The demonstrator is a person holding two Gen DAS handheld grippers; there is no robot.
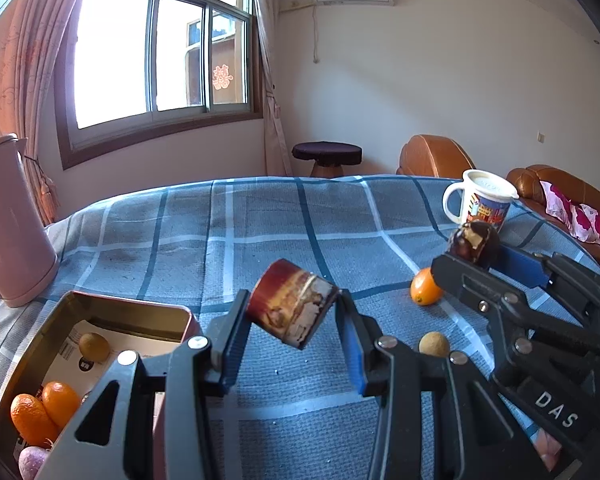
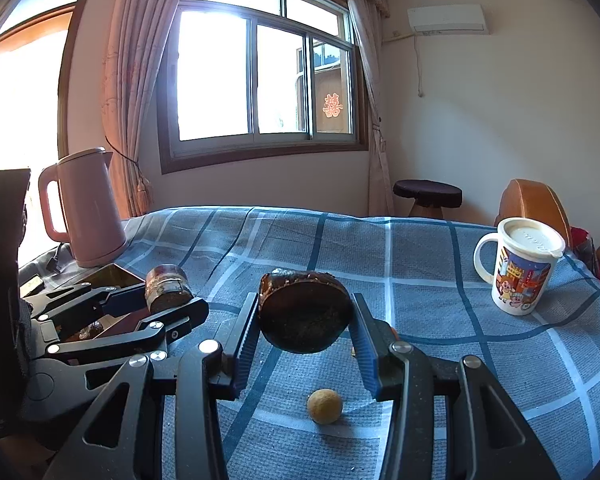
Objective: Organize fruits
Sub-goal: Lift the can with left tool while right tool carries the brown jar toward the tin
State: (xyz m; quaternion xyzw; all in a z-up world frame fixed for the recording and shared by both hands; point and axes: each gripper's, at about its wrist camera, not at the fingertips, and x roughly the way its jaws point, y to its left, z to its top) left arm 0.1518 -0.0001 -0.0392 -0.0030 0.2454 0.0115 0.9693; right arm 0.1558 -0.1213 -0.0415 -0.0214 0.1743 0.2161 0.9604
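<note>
Left hand-held gripper (image 1: 294, 316) grips a brown fruit piece (image 1: 292, 310), frame centre | right hand-held gripper (image 2: 306, 320) clamps a dark fruit (image 2: 306, 312) | tin (image 1: 40, 344) lower left holds oranges (image 1: 46, 410), above the checked desk (image 1: 260, 220)

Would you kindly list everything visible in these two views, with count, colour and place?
tin box: one, gold inside, red outside, open, near left on the table
oranges in box: two, orange, box's near end
tan fruit in box: one, brownish, further along
loose orange: one, on the cloth
loose tan fruit: one, on the cloth below the right gripper
dark chunks: two, dark brown, one in each gripper
tablecloth: one, blue plaid
kettle: one, pink, far left
mug: one, white, cartoon print, lidded, right
stool: one, dark, by the wall
sofa: brown, right
left gripper: black, shut on a chunk
right gripper: black, shut on a chunk
</note>
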